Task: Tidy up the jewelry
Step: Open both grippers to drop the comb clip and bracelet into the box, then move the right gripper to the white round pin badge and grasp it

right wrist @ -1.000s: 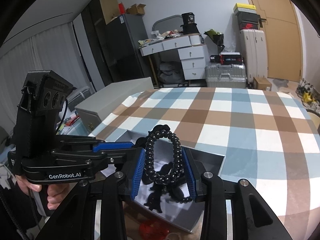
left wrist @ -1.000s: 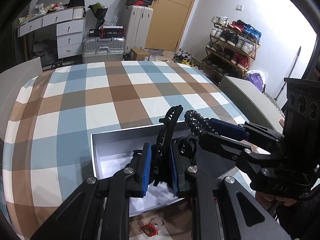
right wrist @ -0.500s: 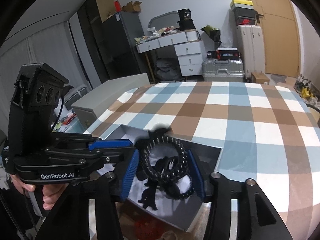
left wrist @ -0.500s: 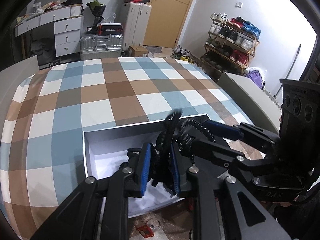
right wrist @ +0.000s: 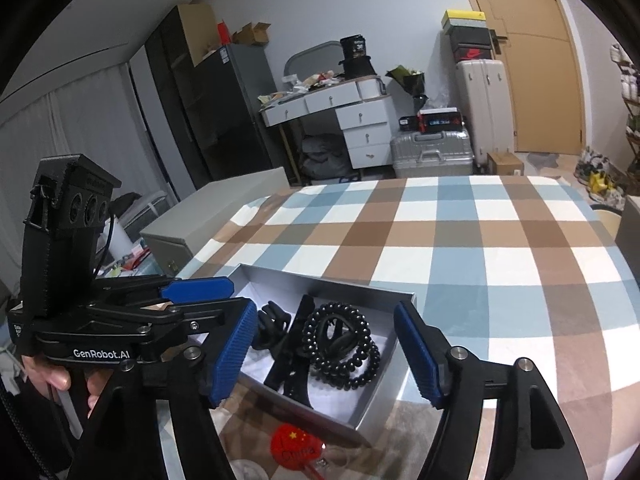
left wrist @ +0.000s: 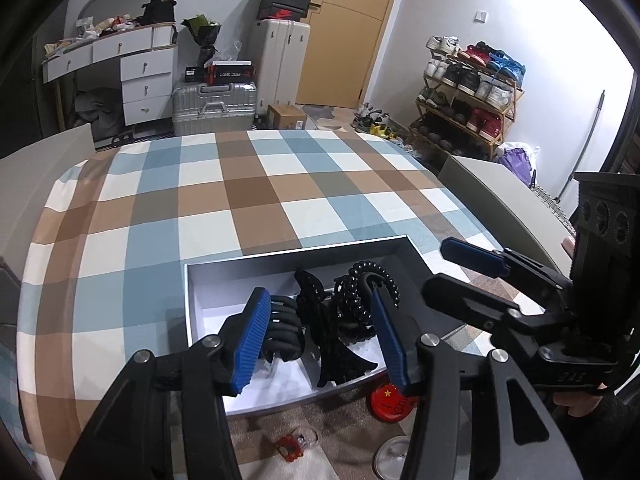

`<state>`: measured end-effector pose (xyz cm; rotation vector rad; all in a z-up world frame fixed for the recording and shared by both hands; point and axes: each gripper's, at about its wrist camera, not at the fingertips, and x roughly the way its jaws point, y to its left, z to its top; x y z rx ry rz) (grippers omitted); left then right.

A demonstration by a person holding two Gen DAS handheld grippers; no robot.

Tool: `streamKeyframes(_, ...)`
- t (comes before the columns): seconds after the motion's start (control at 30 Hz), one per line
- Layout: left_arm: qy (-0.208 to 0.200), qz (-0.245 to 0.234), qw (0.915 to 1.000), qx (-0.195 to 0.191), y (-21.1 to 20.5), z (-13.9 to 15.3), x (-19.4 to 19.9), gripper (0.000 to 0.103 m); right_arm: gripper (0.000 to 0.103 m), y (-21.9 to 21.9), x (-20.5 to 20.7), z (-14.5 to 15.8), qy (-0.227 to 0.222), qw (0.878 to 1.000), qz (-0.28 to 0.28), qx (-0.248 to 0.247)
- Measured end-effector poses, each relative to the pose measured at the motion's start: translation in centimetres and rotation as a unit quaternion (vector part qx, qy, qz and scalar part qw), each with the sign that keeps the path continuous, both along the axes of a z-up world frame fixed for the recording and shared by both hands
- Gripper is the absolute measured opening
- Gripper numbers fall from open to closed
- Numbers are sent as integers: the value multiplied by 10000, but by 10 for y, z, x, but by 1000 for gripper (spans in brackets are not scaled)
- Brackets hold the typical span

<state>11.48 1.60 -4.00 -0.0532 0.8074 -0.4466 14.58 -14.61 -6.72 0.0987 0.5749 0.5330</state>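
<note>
A shallow grey box (left wrist: 280,258) (right wrist: 320,280) with a white floor sits near the table's front edge. Inside lie a black beaded bracelet (right wrist: 352,344) (left wrist: 376,280), a black hair claw clip (left wrist: 338,344) (right wrist: 292,354) and another black clip (left wrist: 284,326) (right wrist: 272,320). My left gripper (left wrist: 318,338) is open and empty, just above the box. My right gripper (right wrist: 328,354) is open and empty over the same box; it also shows at the right of the left wrist view (left wrist: 472,258).
The box rests on a blue, brown and white checked cloth (left wrist: 240,200). In front of the box lie a round red badge (left wrist: 390,400) (right wrist: 296,446), a small red item (left wrist: 290,446) and a clear round piece (left wrist: 390,458). Grey boxes stand off both table sides.
Both grippers have opened. The left let go of the black claw clip and the right let go of the beaded bracelet; both now lie in the box. Both grippers drew back slightly.
</note>
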Motion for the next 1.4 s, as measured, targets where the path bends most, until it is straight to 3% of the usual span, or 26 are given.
streamKeyframes(0.1,-39,52,10000,6,1,3,-4,47,85,-4,-5,3,-27,10000,-80,44)
streamKeyframes(0.43,-343,16,9994,-87,0,17,-25,48,95,-11,-29,16,-185,9996,-188,98)
streamKeyframes(0.57,-422,154,9989,-152,2,18,-33,65,98,-13,-40,20,-229,9995,-215,74)
streamKeyframes(0.73,-483,221,9985,-123,0,17,-45,67,100,-16,-55,20,-229,9993,-268,103)
streamKeyframes(0.83,-588,392,9975,-55,1,17,-54,81,102,-16,-64,17,-210,9994,-274,84)
streamKeyframes(1.1,-743,844,9936,101,7,12,-76,86,103,-14,-88,10,-178,9993,-321,-29)
streamKeyframes(1.23,-732,1305,9887,14,17,5,-88,101,103,-8,-98,-1,-46,9999,-160,-41)
streamKeyframes(1.4,-652,1435,9875,89,23,-6,-100,101,103,3,-106,-21,194,9996,46,-221)
